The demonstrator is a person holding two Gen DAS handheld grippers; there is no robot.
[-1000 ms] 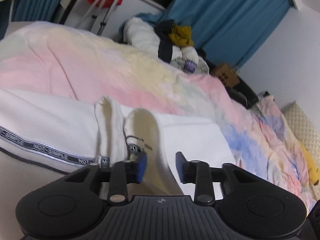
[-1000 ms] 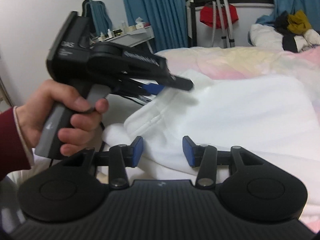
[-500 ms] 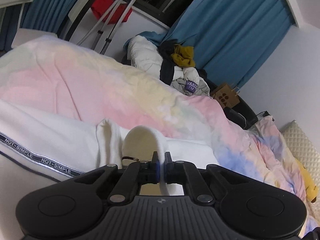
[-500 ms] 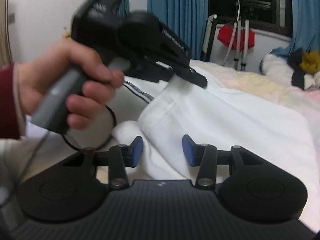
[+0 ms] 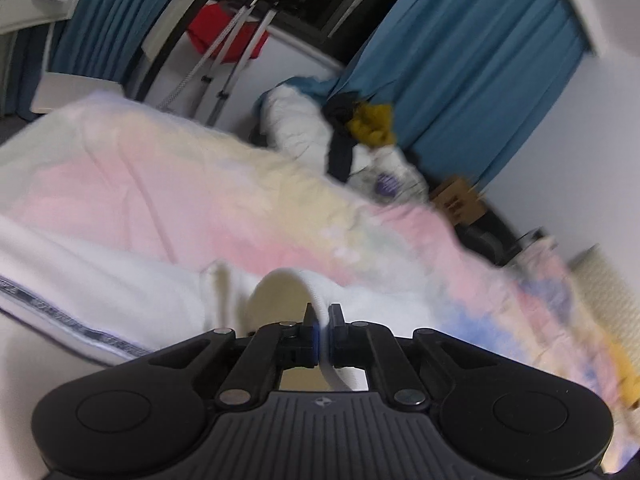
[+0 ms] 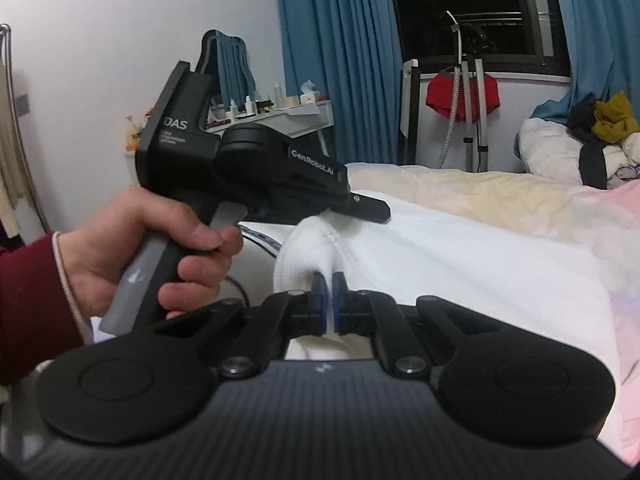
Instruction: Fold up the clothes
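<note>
My left gripper is pinched tight on a raised fold of the white garment — the cloth edge runs up between the two pads and curls over them in an arch. In the right wrist view I see that same gripper from the side, in the left hand with a dark red sleeve, its tip on the garment's bunched end. My right gripper has just been closing and its blue pads now squeeze a thin ridge of the same garment, near the left one.

The garment lies across the bed, on a pastel duvet of pink, yellow and blue; a dark printed band runs along its near side, the lettering too blurred to read. The left view is smeared by motion.

Beyond the bed I can make out a heap of clothes, blue curtains, a red cloth on a stand, and a cluttered shelf by the wall.
</note>
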